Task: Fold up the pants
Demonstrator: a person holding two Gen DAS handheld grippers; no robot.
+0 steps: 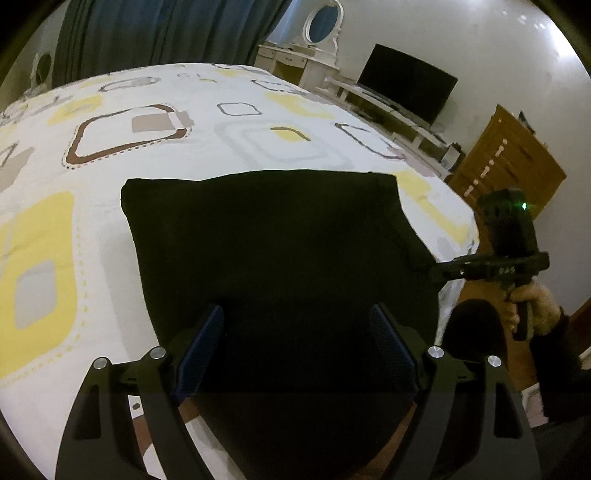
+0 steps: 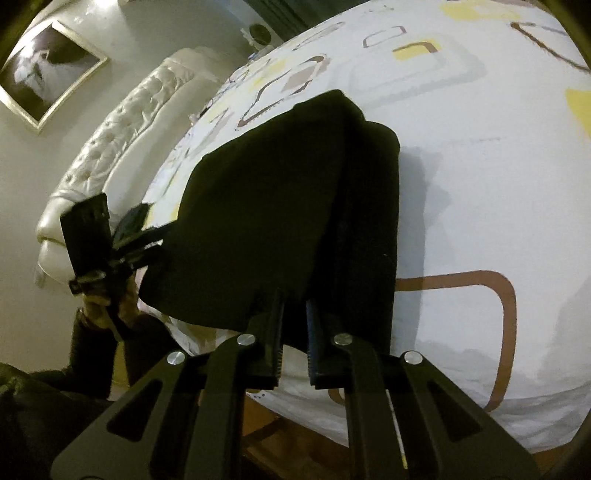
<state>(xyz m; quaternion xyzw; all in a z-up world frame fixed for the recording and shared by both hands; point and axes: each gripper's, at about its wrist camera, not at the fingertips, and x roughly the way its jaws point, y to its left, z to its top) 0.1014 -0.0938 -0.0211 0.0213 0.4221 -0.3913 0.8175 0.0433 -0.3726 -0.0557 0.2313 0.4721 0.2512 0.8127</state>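
Observation:
The black pants (image 1: 273,251) lie folded into a rough rectangle on the patterned bed sheet (image 1: 147,122), near the bed's near edge. My left gripper (image 1: 297,317) is open, its fingers apart over the near edge of the pants, holding nothing. My right gripper (image 2: 295,306) is nearly closed, pinching the near edge of the pants (image 2: 280,192), and lifts that edge off the sheet (image 2: 461,184). In the left wrist view the right gripper (image 1: 439,271) touches the pants' right side. In the right wrist view the left gripper (image 2: 147,236) sits at the pants' left edge.
A white tufted headboard (image 2: 122,122) and framed picture (image 2: 48,70) are left of the bed. A TV (image 1: 406,81) on a low white stand, a dresser with oval mirror (image 1: 321,26), dark curtains (image 1: 166,29) and a wooden door (image 1: 506,155) stand beyond the bed.

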